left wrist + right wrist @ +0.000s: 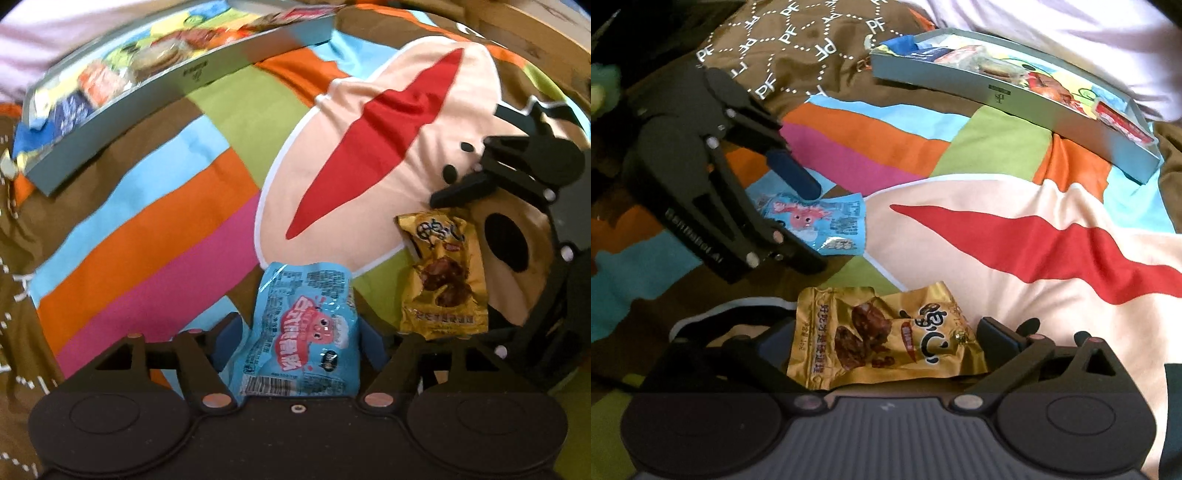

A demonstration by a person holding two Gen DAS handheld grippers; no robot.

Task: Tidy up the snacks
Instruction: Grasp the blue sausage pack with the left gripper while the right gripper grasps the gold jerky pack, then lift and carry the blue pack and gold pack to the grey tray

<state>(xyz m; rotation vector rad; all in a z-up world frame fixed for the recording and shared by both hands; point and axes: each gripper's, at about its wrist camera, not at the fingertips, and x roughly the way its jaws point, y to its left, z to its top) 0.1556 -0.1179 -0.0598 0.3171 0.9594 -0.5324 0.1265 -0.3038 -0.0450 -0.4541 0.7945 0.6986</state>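
Observation:
A light-blue snack packet [306, 332] with a pink cartoon figure lies on the striped blanket between the two blue-padded fingers of my left gripper [301, 332]. The pads stand close beside its edges without squeezing it. To its right lies a gold packet [882, 343] with a picture of brown meat, flanked by my right gripper [882, 347], whose jaws stand wide apart. The right wrist view also shows the left gripper [809, 221] straddling the blue packet [820, 221]. The grey tray [207, 70], holding several snack packs, lies further back.
The colourful blanket [960, 147] is soft and creased, with a large cream and red cartoon patch [369, 147]. The grey tray [1015, 99] lies at the far right in the right wrist view. Pale pink fabric [1071, 22] lies behind it. A brown quilt printed with "PF" [798, 40] rises at the back left.

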